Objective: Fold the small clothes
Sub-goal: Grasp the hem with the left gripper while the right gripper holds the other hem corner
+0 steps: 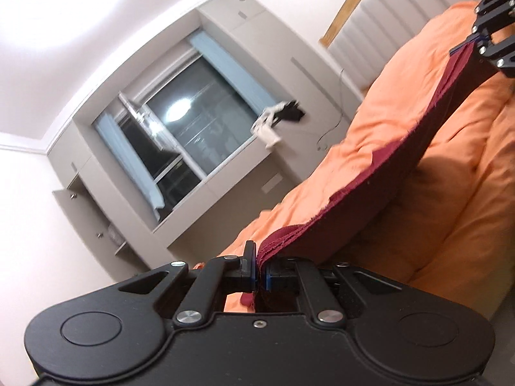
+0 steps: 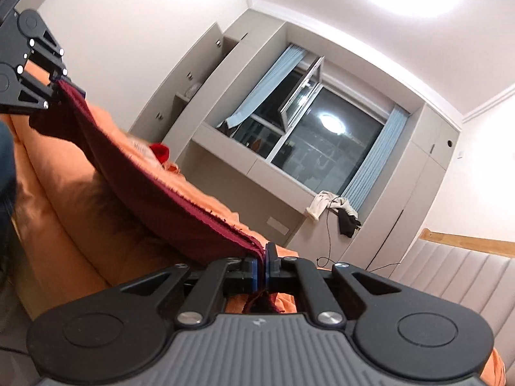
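Note:
A dark red garment (image 1: 386,173) hangs stretched between my two grippers above the orange bed cover (image 1: 370,119). My left gripper (image 1: 260,276) is shut on one end of its edge. At the upper right of the left wrist view, the right gripper (image 1: 473,43) pinches the other end. In the right wrist view my right gripper (image 2: 265,271) is shut on the dark red garment (image 2: 154,186), and the left gripper (image 2: 61,80) holds the far end at the upper left. A second, bright red item (image 2: 160,151) lies on the orange bed cover (image 2: 64,199).
Grey cabinets frame a dark window (image 2: 322,141) with blue curtains. Clothes and a cable hang off the ledge (image 2: 334,209) under it. A padded headboard (image 2: 457,273) with a wooden rail stands beside the bed. A dark sleeve (image 2: 6,160) shows at the left edge.

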Motion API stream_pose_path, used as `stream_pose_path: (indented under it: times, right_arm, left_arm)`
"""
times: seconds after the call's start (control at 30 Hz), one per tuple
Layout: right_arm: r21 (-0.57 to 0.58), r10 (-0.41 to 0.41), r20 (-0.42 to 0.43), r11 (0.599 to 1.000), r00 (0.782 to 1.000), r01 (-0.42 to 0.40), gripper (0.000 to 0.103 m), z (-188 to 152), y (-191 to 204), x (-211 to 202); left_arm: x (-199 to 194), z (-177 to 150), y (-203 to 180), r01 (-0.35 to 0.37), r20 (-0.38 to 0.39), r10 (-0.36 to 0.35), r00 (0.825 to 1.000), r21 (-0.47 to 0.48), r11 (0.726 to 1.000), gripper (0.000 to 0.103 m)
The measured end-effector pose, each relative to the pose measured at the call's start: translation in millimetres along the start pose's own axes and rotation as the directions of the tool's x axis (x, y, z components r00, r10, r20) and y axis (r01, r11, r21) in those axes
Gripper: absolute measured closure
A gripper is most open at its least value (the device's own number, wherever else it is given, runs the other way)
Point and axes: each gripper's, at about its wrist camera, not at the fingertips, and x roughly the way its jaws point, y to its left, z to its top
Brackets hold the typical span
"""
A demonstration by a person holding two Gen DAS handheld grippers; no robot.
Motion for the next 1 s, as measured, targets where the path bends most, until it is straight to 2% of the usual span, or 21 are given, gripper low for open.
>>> stream_pose_path:
  times: [0.1, 0.2, 0.4, 0.5, 0.57, 0.7, 0.8, 1.0]
  right_arm:
    - [-0.003, -0.001, -0.006, 1.000, 1.000, 0.001, 0.099, 1.9, -4.3, -9.7]
    - [-0.008, 0.000, -0.009, 1.000, 1.000, 0.000, 0.099, 2.4, -7.8, -0.4]
    - [-0.036, 0.001, 0.017, 0.999, 1.000, 0.000, 0.099, 7.9, -19.0, 43.7]
    - [-0.067, 0.019, 0.017, 0.998, 1.000, -0.018, 0.099, 13.6, -27.0, 77.6]
    - [-0.092, 0.026, 0.020, 0.995, 0.999, -0.025, 0.099, 17.6, -32.7, 107.2]
    - [-0.078, 0.055, -0.009, 0.995, 0.998, -0.056, 0.099, 20.3, -40.0, 174.2]
    - [-0.036, 0.079, -0.042, 0.996, 0.996, -0.080, 0.099, 19.0, -43.5, 224.8]
    - [-0.024, 0.104, -0.144, 0.994, 0.984, -0.108, 0.098, -7.4, -27.2, 328.5]
  left_arm:
    - [-17.7, 11.1, -0.4, 0.049, 0.003, -0.049, 0.999, 0.032, 0.998, 0.098]
    - [-15.6, 16.2, 2.4, 0.103, -0.012, -0.102, 0.995, 0.027, 0.994, 0.098]
    - [13.3, 24.9, 19.1, 0.129, -0.047, -0.131, 0.990, -0.030, 0.991, 0.097]
    - [42.4, 34.7, 24.8, 0.094, -0.058, -0.093, 0.994, 0.012, 0.996, 0.097]
    - [68.3, 40.3, 29.9, 0.067, -0.069, -0.065, 0.995, 0.032, 0.997, 0.096]
    - [132.9, 49.6, 48.5, 0.081, -0.123, -0.082, 0.989, -0.019, 0.997, 0.096]
    - [188.5, 51.0, 61.5, 0.103, -0.181, -0.112, 0.977, -0.060, 0.993, 0.095]
    - [308.2, 35.2, 63.1, 0.077, -0.297, -0.117, 0.948, -0.143, 0.987, 0.093]
